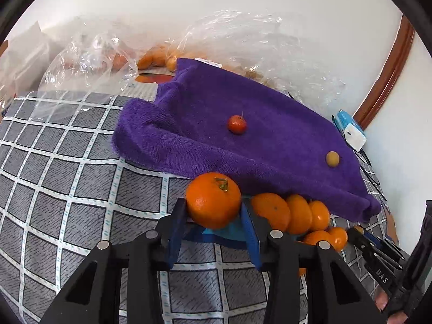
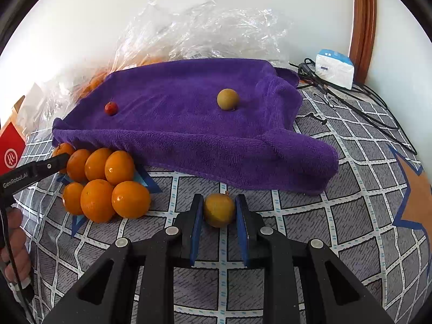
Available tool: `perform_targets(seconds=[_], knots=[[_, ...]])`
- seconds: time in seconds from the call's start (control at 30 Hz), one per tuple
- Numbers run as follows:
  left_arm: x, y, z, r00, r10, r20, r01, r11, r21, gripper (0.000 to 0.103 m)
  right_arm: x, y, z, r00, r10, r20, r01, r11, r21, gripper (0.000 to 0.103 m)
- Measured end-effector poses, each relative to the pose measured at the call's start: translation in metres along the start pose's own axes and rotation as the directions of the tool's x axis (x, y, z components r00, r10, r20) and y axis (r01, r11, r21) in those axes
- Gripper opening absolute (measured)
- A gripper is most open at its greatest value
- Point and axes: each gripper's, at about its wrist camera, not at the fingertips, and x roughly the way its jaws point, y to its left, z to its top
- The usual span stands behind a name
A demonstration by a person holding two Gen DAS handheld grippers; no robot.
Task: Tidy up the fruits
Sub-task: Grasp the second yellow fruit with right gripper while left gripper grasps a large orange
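Observation:
My left gripper (image 1: 213,210) is shut on a large orange (image 1: 213,201), held beside a cluster of several oranges (image 1: 294,214) lying on a blue star mark at the front edge of a purple towel (image 1: 243,135). The cluster also shows in the right wrist view (image 2: 105,183). My right gripper (image 2: 219,210) is shut on a yellow-brown round fruit (image 2: 218,210) just in front of the towel (image 2: 189,124). On the towel lie a small red fruit (image 1: 237,124) (image 2: 111,108) and another yellow-brown fruit (image 1: 332,158) (image 2: 228,99).
A grey checked cloth (image 2: 351,216) covers the surface. Clear plastic bags (image 1: 94,59) with more oranges lie behind the towel. A white and blue tissue pack (image 2: 334,70) and black cables (image 2: 364,108) are at the back right. A red box (image 2: 10,148) stands at the left.

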Motion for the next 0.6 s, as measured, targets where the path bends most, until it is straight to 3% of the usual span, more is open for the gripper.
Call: perform_targets(seconds=[0.13, 0.33, 0.43, 0.6], knots=[[-0.013, 0.014, -0.004, 0.998, 0.053, 0.028, -0.052, 0.999, -0.011, 0.038, -0.001, -0.001, 0.000, 1.000, -0.007, 0.002, 0.007, 1.000, 0.004, 0.024], [-0.012, 0.033, -0.004, 0.998, 0.057, 0.020, -0.055, 0.996, -0.071, 0.039, 0.000, -0.001, 0.000, 1.000, -0.013, -0.001, 0.013, 1.000, -0.004, 0.024], [-0.009, 0.032, -0.005, 0.995, 0.091, 0.034, -0.089, 0.994, -0.061, 0.046, 0.001, 0.000, -0.001, 1.000, -0.019, -0.003, 0.019, 1.000, -0.010, 0.024], [0.000, 0.022, -0.003, 0.991, 0.134, 0.029, -0.134, 0.991, -0.024, 0.049, 0.002, 0.002, 0.000, 1.000, -0.028, -0.010, 0.027, 0.999, -0.019, 0.025]])
